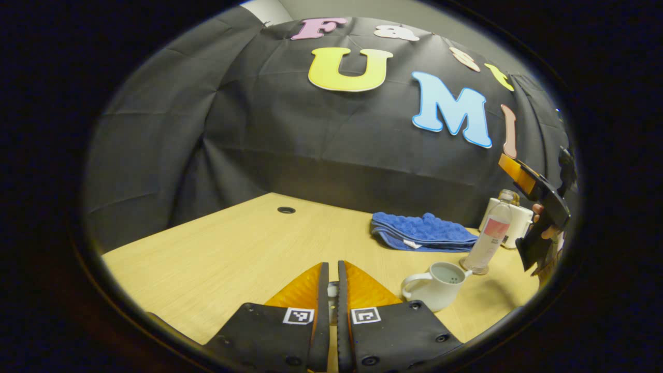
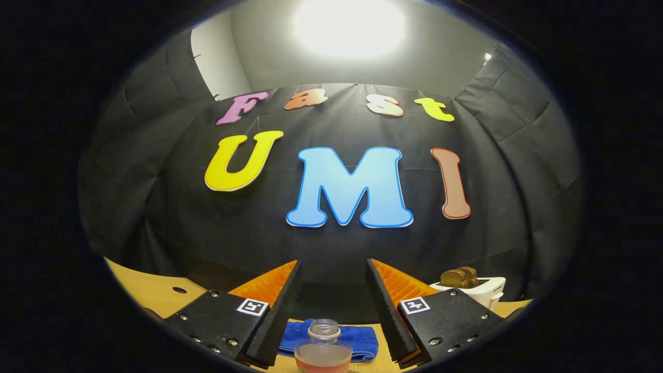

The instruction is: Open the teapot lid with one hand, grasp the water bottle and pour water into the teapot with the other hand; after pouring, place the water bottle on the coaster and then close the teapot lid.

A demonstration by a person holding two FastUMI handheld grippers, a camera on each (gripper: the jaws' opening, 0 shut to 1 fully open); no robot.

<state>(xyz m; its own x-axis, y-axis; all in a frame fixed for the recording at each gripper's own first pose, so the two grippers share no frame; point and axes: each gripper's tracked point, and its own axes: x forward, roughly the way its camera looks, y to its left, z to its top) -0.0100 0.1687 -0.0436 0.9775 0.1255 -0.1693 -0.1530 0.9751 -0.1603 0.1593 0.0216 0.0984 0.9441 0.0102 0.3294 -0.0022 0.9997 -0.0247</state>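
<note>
Table: a light wooden table (image 1: 222, 248) fills the lower part of the left gripper view, with a small round cable hole (image 1: 286, 210) toward its far left.
Left gripper: the left gripper (image 1: 332, 280) sits low over the table, its two fingers pressed close together on a small pale object whose identity cannot be told.
Teapot: a white teapot (image 1: 434, 285) stands on the table just right of the left gripper's fingers, its top open with no lid on it.
Cloth: a folded blue cloth (image 1: 422, 232) lies behind the teapot, near the black wall.
Water bottle: a clear water bottle (image 1: 488, 239) with a pink label stands upright to the right of the teapot, uncapped; in the right gripper view its open neck (image 2: 323, 342) shows between and below the fingers, not touched by them.
Toaster: a white toaster (image 1: 518, 225) stands just behind the bottle, with brown bread slices (image 2: 460, 276) in it.
Right gripper: the right gripper (image 2: 331, 298) hangs above the bottle with fingers spread wide; from the left gripper view it appears at the far right (image 1: 538, 207), held by a hand.
</note>
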